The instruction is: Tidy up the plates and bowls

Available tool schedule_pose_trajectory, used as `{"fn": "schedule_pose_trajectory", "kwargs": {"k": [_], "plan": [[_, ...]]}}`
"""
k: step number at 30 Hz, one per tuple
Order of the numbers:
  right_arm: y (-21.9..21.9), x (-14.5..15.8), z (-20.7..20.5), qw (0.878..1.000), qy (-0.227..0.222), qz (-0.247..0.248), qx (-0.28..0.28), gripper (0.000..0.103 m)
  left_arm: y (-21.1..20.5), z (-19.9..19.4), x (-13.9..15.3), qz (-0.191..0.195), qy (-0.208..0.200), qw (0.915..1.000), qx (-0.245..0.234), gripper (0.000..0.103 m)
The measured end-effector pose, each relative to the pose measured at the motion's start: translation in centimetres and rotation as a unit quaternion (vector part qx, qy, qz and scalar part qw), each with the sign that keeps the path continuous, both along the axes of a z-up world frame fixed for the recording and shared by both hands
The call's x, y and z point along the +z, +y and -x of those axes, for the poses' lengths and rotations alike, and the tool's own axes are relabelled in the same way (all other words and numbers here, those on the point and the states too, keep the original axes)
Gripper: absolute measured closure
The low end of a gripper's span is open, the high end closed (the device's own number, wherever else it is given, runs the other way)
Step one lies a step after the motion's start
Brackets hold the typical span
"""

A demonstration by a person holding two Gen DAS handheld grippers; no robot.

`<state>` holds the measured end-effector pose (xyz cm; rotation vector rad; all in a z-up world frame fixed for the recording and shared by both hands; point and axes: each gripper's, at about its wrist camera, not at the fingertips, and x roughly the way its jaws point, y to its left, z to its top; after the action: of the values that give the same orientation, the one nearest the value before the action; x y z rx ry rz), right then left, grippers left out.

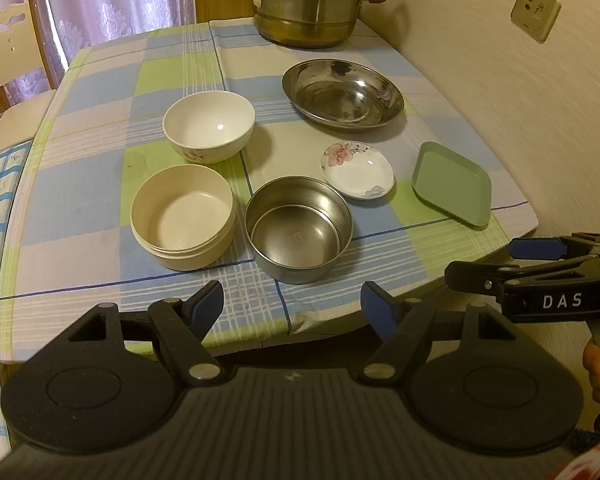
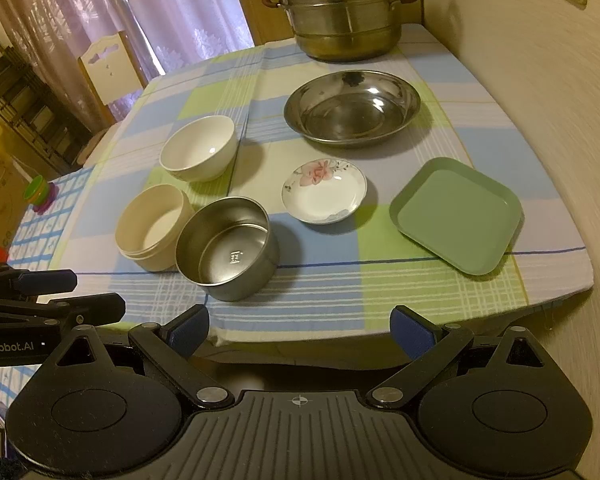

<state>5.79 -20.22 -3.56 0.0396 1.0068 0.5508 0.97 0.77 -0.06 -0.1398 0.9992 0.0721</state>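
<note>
Bowls, three, and plates, three, are lying ahead of your left gripper and right gripper, both gaping empty.

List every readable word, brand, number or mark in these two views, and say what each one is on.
"DAS": white letters on the right gripper, seen from the left wrist camera.
"enRobot.AI": white letters on the left gripper, cut off at the frame edge, seen from the right wrist camera.
Stamped mark on the floor of the steel bowl: too small to read.
Nothing else legible.
</note>
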Motion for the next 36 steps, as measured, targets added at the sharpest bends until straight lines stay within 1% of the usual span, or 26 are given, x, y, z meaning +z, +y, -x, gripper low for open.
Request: {"fn": "schedule_pose_trajectory", "kwargs": {"k": [3,5,7,13,20,29,36], "plan": [[0.0,-0.3,0.0,1.0,0.001,0.0,0.001,0.006,-0.1,-0.4,-0.1,0.0,0.002,1.0,0.002,0.029],[0.3,0.3,-0.1,1.0,0.002,0.0,0.001,0.006,0.0,-0.7,-0.1,0.0,0.003,1.0,0.002,0.029],[0.2,-0.3,-0.9,1.0,0.003,0.001,0.001,0.006,0.0,-0.9,-0.1,0.0,0.004,1.0,0.002,0.029],[0.2,-0.2,-0.9,1.0,0.005,0.002,0.003,0.006,-0.1,-1.4,-0.3,0.001,0.008,1.0,0.003,0.029],[-0.4,-0.4,-1.6,1.0,0.01,0.001,-0.001,0.006,-0.6,-2.7,-0.6,0.004,0.013,0.9999,-0.006,0.029],[-2.9,-0.7,-3.8,0.999,0.012,0.004,-0.032,0.006,-3.0,-6.1,-0.4,-0.01,0.002,0.9989,-0.045,0.029],[-6.1,-1.5,-5.8,0.997,-0.007,0.027,-0.071,0.006,-5.7,-9.7,-1.3,-0.014,-0.003,0.9968,-0.079,0.029]]}}
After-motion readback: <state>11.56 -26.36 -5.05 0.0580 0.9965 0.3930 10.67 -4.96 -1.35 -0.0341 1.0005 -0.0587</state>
